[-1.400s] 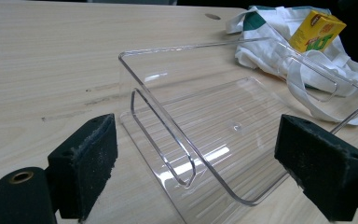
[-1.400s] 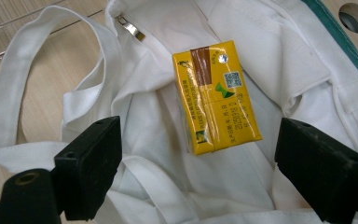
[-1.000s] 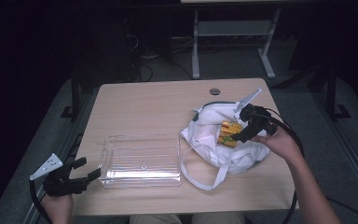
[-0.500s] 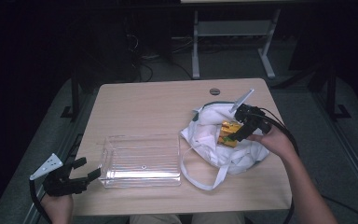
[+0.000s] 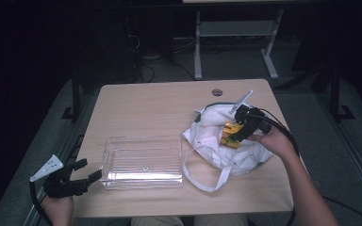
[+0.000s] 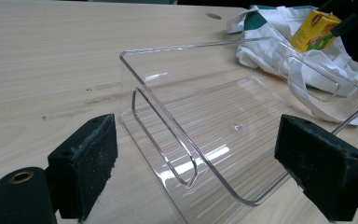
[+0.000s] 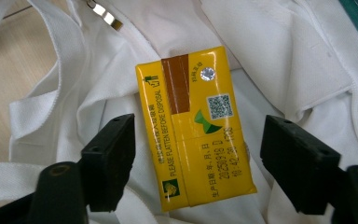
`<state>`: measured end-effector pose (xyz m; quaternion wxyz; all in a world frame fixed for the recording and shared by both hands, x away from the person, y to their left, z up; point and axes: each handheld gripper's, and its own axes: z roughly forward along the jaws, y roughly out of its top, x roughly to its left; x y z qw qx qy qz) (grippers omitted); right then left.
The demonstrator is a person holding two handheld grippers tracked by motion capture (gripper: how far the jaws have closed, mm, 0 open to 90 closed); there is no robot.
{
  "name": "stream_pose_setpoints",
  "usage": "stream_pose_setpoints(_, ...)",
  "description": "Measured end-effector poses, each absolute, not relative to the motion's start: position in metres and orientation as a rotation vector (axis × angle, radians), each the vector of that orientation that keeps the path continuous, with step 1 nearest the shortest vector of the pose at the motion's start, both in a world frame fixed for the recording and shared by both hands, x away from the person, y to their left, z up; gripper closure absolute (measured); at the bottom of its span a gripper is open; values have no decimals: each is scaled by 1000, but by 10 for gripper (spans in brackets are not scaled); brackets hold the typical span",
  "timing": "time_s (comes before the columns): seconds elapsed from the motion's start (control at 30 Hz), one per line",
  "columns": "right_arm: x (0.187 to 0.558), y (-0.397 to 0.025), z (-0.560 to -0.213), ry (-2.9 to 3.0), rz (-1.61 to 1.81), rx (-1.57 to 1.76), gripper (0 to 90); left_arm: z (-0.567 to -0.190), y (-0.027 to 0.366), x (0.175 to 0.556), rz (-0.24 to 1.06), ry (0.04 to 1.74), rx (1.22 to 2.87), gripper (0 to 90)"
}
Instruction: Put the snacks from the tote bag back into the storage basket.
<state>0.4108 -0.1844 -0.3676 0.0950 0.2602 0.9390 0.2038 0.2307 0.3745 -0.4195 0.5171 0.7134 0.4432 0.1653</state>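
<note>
A yellow drink carton (image 7: 196, 130) lies flat on a white cloth bag (image 7: 279, 56), its printed side up. My right gripper (image 7: 198, 161) is open right over it, one jaw on each side, with a gap on both sides. From above, the right gripper (image 5: 242, 130) hovers over the carton (image 5: 229, 136) on the bag (image 5: 219, 150) at the table's right. A clear plastic tray (image 5: 141, 160) sits front left. My left gripper (image 5: 88, 170) is open by the tray's left end. In the left gripper view, the left gripper (image 6: 200, 158) faces the tray (image 6: 223, 121), holding nothing.
The bag's long white strap (image 5: 217, 176) loops onto the wooden table (image 5: 151, 108) beside the tray's right end. A round cable hole (image 5: 217, 92) is at the table's far edge. Desk legs and cables stand on the dark floor beyond.
My right gripper has shifted slightly left and lower, settling over the carton. The left gripper and the tray have stayed still.
</note>
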Motion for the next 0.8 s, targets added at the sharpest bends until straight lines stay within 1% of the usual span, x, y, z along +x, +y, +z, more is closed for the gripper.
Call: stream_pose_setpoints(0.8, 415, -175, -376, 2807, 552, 701, 414, -420, 374, 231, 397, 1063, 1712, 128)
